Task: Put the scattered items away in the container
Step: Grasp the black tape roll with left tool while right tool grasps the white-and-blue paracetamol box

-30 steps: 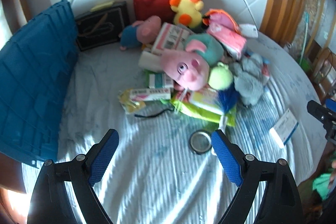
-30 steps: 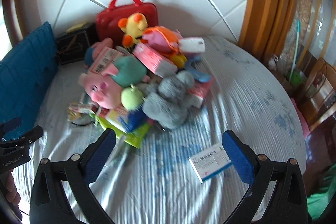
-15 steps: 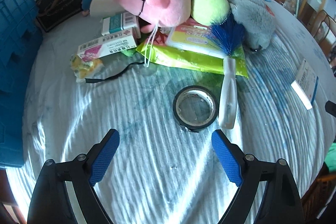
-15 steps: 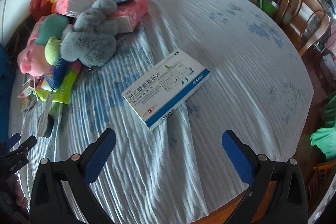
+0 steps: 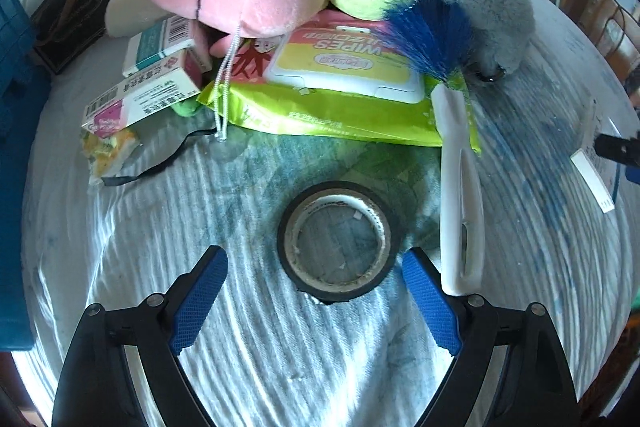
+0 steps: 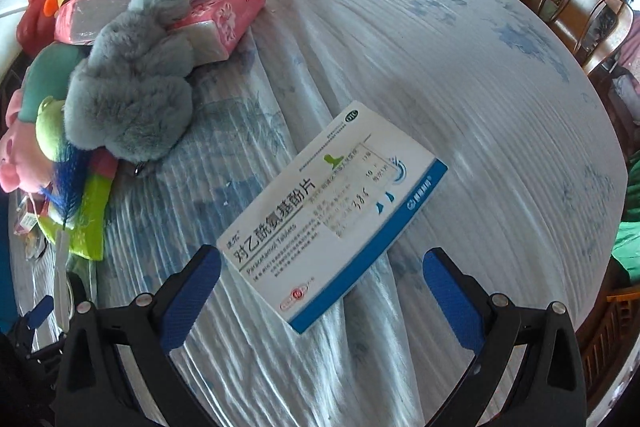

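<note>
1. On our left, the left gripper point(image 5: 310, 261) stands wide and empty over the striped cloth point(image 5: 168, 219); the roll of tape point(image 5: 338, 239) lies flat between its blue pads, touching neither, just beside the white brush point(image 5: 460, 187).
2. We judge the tape light and stiff, its rim a little slick – best pinched across the outer edge, or by the wall through its hole.
3. Further right, the right gripper point(image 6: 320, 267) is also wide and empty; the medicine box point(image 6: 332, 211) lies flat just ahead of its pads.
4. The box looks light, thin card, easily crushed; we would take it across its narrow width, gently.
5. The blue crate point(image 5: 16, 131) sits at the far left edge.
6. Against half a second ago, both grippers have closed in – tape and box each loom larger and nearer the pads.
</note>
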`<state>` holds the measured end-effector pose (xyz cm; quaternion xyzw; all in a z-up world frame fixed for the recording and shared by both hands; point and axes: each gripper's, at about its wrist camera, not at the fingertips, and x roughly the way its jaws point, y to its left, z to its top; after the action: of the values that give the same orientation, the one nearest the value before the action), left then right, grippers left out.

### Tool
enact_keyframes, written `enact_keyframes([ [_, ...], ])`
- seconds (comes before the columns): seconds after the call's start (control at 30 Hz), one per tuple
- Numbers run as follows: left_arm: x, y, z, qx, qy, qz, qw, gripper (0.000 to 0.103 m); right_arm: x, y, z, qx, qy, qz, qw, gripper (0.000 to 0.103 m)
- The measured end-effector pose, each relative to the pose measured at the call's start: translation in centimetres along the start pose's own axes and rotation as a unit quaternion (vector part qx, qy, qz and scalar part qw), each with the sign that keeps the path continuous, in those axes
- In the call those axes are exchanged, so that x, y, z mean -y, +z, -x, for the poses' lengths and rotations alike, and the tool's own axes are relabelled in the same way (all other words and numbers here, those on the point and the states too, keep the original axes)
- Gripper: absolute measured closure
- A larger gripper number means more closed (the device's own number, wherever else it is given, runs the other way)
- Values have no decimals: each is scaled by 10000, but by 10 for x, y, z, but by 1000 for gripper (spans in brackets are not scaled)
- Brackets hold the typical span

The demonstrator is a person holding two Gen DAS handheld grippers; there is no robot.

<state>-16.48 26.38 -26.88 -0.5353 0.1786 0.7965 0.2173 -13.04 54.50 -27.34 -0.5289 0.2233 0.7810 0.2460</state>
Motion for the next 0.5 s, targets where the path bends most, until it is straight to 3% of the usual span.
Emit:
enact_keyframes([
  [0.23, -14, 2, 4, -10, -58, 143, 9999, 12, -1, 22, -27, -219, -135, -302, 9992, 0],
  [0.33, -19, 2, 6, 4, -133, 216, 9997, 13, -10, 25, -32, -210, -344, 65, 9992, 0],
  [0.5, -13, -2, 17, 136, -235, 54, 9996, 33, -35, 8, -28, -176, -248, 995, 9946, 1],
])
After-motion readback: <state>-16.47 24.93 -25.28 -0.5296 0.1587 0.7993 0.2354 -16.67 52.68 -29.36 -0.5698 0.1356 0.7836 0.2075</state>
